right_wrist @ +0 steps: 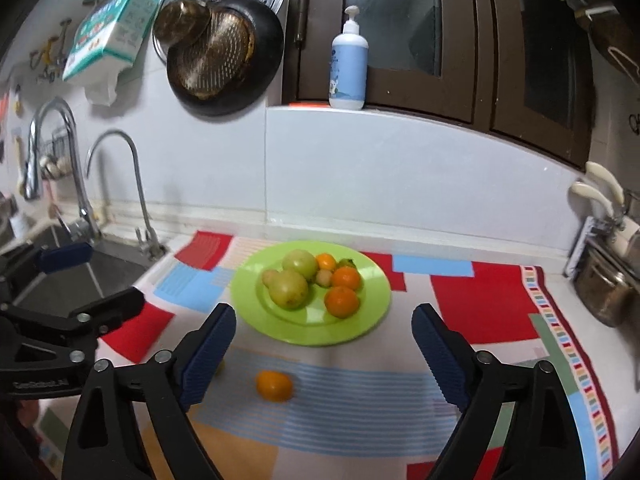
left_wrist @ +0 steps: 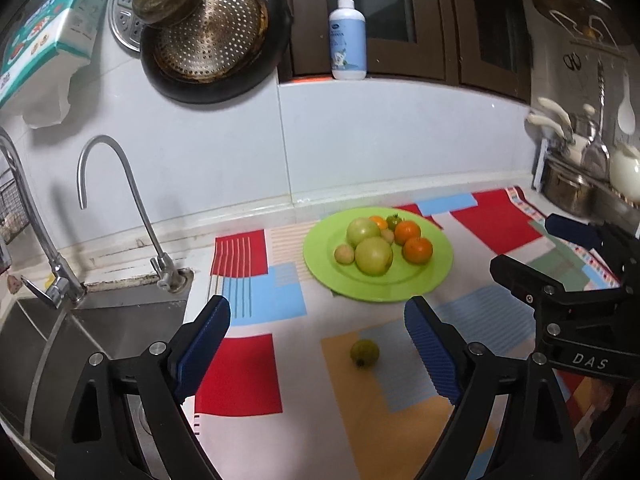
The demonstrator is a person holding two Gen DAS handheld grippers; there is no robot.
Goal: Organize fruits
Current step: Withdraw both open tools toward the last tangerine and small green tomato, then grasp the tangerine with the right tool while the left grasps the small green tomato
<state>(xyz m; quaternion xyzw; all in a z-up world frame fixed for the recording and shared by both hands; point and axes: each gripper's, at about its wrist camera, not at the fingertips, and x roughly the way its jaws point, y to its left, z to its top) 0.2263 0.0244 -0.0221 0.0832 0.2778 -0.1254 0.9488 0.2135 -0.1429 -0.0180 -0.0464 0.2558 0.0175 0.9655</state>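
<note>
A lime-green plate [left_wrist: 404, 286] [right_wrist: 248, 280] sits on the patchwork mat, piled with two large green fruits [left_wrist: 374, 256], a few oranges [left_wrist: 417, 250] and smaller fruits. In the left wrist view a small green fruit [left_wrist: 365, 353] lies loose on the mat, between and just beyond the fingers of my left gripper [left_wrist: 318, 320], which is open and holds nothing. In the right wrist view an orange fruit [right_wrist: 274, 386] lies loose on the mat between the fingers of my right gripper [right_wrist: 325, 320], also open and untouched by the pads.
A steel sink [left_wrist: 80, 320] with two taps [left_wrist: 120, 184] lies left of the mat. A pan [left_wrist: 208, 40] and strainers hang on the wall, a pump bottle [left_wrist: 347, 36] stands on the ledge, and pots [right_wrist: 604, 284] crowd the right end.
</note>
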